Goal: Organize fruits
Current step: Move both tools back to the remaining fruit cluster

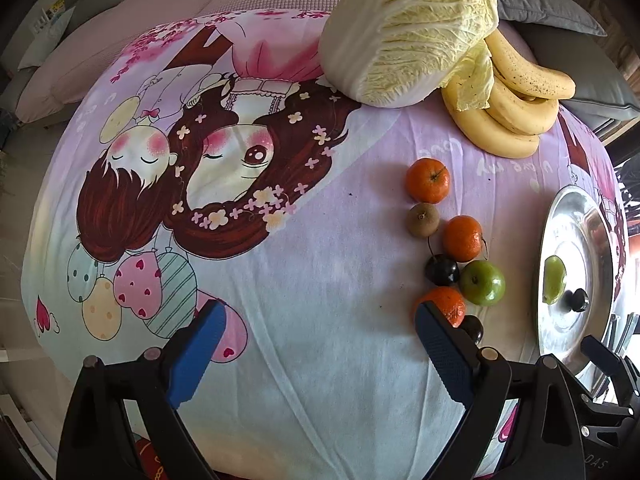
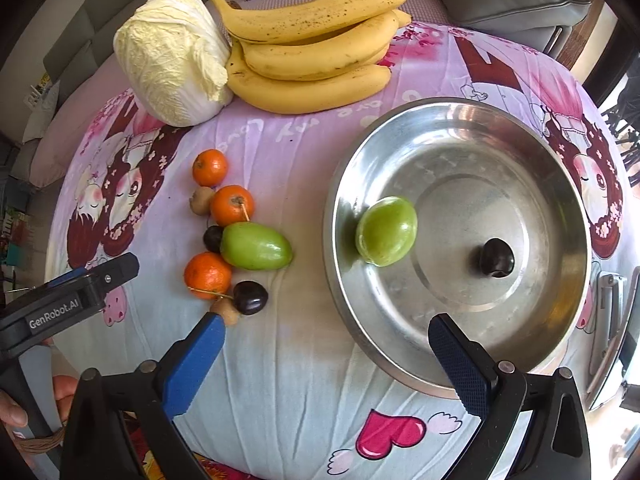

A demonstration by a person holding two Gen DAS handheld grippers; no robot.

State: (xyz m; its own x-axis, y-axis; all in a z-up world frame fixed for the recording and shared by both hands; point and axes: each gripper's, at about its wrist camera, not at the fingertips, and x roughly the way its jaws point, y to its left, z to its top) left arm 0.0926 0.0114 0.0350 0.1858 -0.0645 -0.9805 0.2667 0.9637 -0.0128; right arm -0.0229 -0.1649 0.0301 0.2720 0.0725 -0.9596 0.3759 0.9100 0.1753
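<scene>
Two fruits in metal tray (image 2: 460,128): green fruit (image 2: 386,231), dark cherry (image 2: 496,258). Oranges (image 2: 232,205) left of tray. Left gripper (image 1: 320,344), right gripper (image 2: 326,354) both spread wide, empty.

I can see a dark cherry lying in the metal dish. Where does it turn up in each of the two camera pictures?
Left wrist view: the cherry is at the far right, in the dish, seen edge-on.
Right wrist view: the cherry is right of centre, in the dish.
Shared landmark: the green fruit lying in the dish beside it.

left tool (image 1: 318,334) spread wide, right tool (image 2: 326,342) spread wide
</scene>
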